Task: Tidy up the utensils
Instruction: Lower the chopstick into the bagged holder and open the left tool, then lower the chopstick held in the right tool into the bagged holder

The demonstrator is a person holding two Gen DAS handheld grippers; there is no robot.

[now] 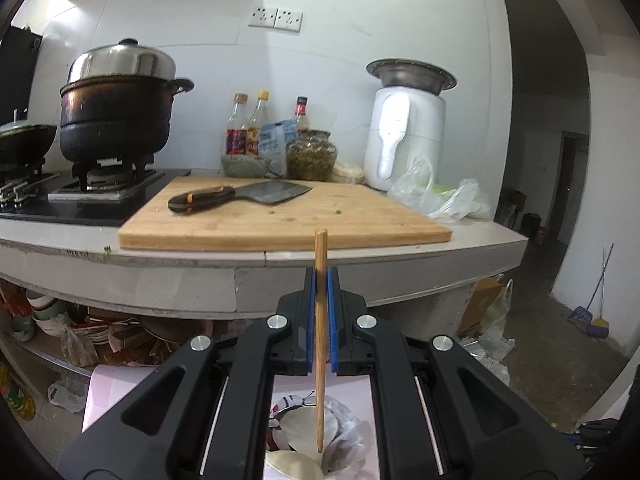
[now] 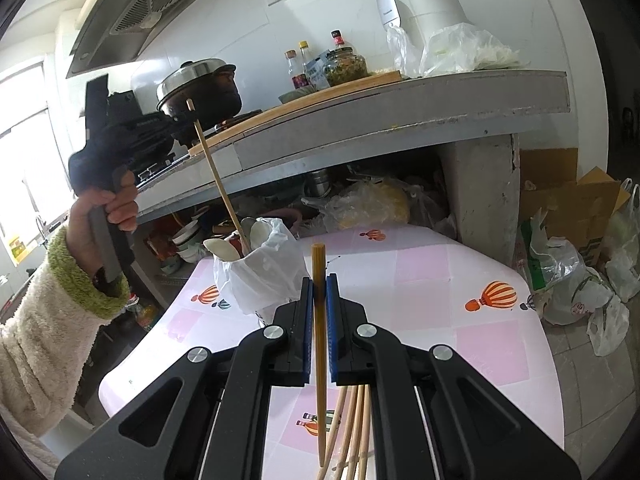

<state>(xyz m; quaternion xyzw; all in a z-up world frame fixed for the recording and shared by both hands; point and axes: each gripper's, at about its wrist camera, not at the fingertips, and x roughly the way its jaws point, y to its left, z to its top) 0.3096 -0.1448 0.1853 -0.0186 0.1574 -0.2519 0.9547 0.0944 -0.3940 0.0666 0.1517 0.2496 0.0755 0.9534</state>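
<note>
Left gripper pinches one chopstick over the bag-lined holder of spoons, right gripper pinches another — several chopsticks remain loose on the desk.

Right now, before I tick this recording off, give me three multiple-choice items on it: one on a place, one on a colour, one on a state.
1. Where does the cleaver lie?
A. on the wooden cutting board
B. on the pink tablecloth
C. in the pot on the stove

2. What colour are the gripper pads?
A. red
B. blue
C. white

3. What is the left gripper doing?
A. standing open and empty
B. shut on a spoon
C. shut on a chopstick

Key: 1 A, the blade rests flat on the board. 2 B, blue strips line both jaws. 3 C, the stick is pinched between the pads, its tip over the bag-lined holder.
</note>
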